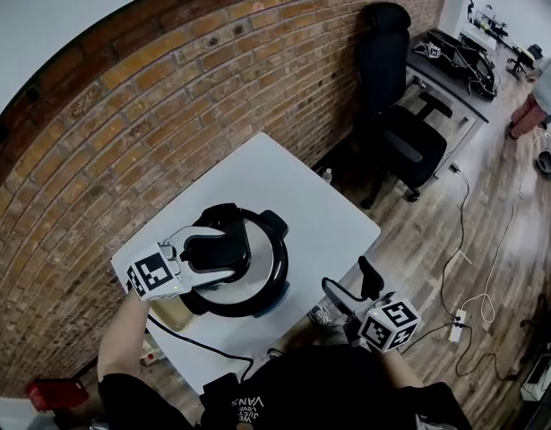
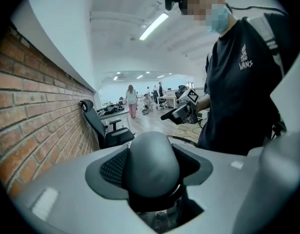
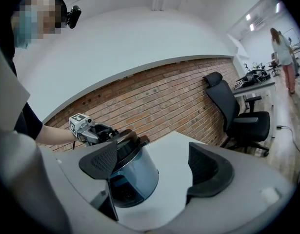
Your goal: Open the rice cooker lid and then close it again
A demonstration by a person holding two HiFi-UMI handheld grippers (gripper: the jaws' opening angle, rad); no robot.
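The rice cooker (image 1: 268, 280) stands on the white table (image 1: 333, 218), silver-bodied with a black lid (image 1: 248, 231). My left gripper (image 1: 223, 242) reaches over it from the left and is shut on the lid's dark rounded knob (image 2: 152, 162). The knob fills the space between both pads in the left gripper view. In the right gripper view the lid (image 3: 124, 143) looks slightly tilted on the cooker (image 3: 135, 177), under the left gripper (image 3: 98, 133). My right gripper (image 1: 348, 278) hangs open in the air off the table's near edge, holding nothing (image 3: 154, 167).
A brick wall (image 1: 167, 106) runs behind the table. A black office chair (image 1: 396, 106) and a desk (image 1: 454, 74) stand to the right. The cooker's black cord (image 1: 203, 343) drops off the near edge. A power strip (image 1: 458, 326) lies on the wood floor.
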